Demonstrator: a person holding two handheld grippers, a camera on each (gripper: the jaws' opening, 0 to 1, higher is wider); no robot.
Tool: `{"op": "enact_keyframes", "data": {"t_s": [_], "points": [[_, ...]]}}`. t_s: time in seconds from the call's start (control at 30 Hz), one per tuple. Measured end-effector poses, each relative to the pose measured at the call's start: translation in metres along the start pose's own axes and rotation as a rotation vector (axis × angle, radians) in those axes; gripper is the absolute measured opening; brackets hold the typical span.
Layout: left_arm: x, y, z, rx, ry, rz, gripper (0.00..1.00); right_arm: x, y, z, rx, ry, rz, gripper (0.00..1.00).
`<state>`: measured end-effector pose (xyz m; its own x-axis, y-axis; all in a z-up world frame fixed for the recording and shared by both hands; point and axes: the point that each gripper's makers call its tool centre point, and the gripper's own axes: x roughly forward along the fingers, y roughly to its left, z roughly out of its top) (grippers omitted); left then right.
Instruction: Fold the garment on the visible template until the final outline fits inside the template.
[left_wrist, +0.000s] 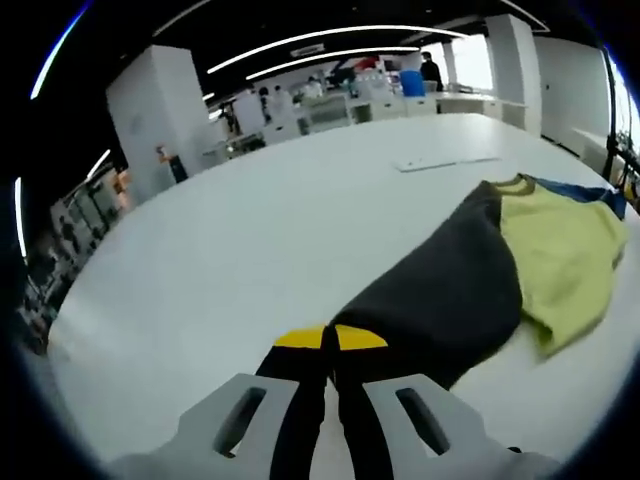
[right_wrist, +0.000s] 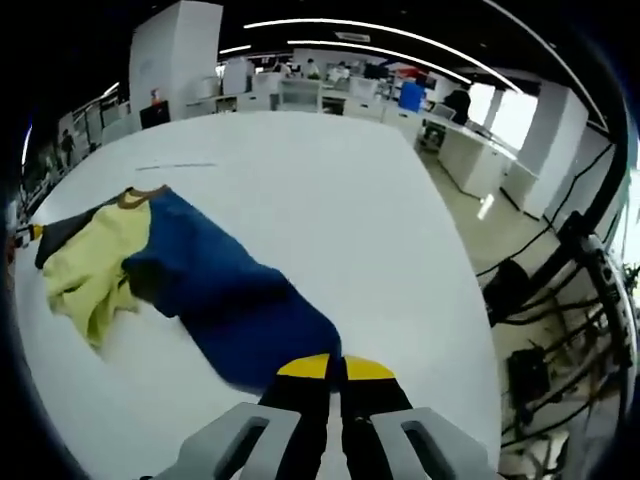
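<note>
Yellow-tipped jaws of my left gripper (left_wrist: 330, 338) are clamped on the garment's (left_wrist: 480, 270) dark grey sleeve; my right gripper (right_wrist: 335, 368) pinches its blue sleeve. Between them the garment lies spread on the white table (left_wrist: 250, 240), yellow body bunched mid-way.

A broad white table (left_wrist: 250, 230) is seen, and on it a garment (left_wrist: 500, 270) is spread (dark grey, yellow-green and blue panels, somewhat rumpled). Farther back on the tabletop a thin flat white sheet (left_wrist: 445, 161) is laid, well apart from the garment.
</note>
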<state>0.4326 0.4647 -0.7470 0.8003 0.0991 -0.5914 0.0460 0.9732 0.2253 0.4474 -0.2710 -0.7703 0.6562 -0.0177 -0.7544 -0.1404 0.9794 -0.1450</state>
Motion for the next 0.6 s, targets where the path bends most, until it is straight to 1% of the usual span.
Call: {"op": "enact_keyframes", "data": {"t_s": [0.1, 0.17, 0.37, 0.43, 0.53, 0.6], "points": [[0.002, 0.001, -0.006, 0.026, 0.035, 0.007, 0.00, 0.000, -0.009, -0.006, 0.006, 0.014, -0.021, 0.00], [0.003, 0.002, -0.008, 0.082, 0.058, 0.020, 0.00, -0.001, -0.015, -0.009, 0.003, 0.024, -0.035, 0.00], [0.006, 0.006, -0.012, 0.065, 0.078, 0.022, 0.00, 0.003, -0.035, -0.021, -0.002, 0.053, -0.078, 0.00], [0.006, 0.006, -0.014, 0.074, 0.090, 0.021, 0.00, 0.003, -0.040, -0.024, 0.002, 0.059, -0.087, 0.00], [0.006, 0.005, -0.014, 0.122, 0.101, 0.024, 0.00, 0.005, -0.044, -0.025, 0.000, 0.051, -0.090, 0.00], [0.006, 0.004, -0.014, 0.124, 0.103, 0.022, 0.00, 0.007, -0.044, -0.026, -0.002, 0.052, -0.091, 0.00]]}}
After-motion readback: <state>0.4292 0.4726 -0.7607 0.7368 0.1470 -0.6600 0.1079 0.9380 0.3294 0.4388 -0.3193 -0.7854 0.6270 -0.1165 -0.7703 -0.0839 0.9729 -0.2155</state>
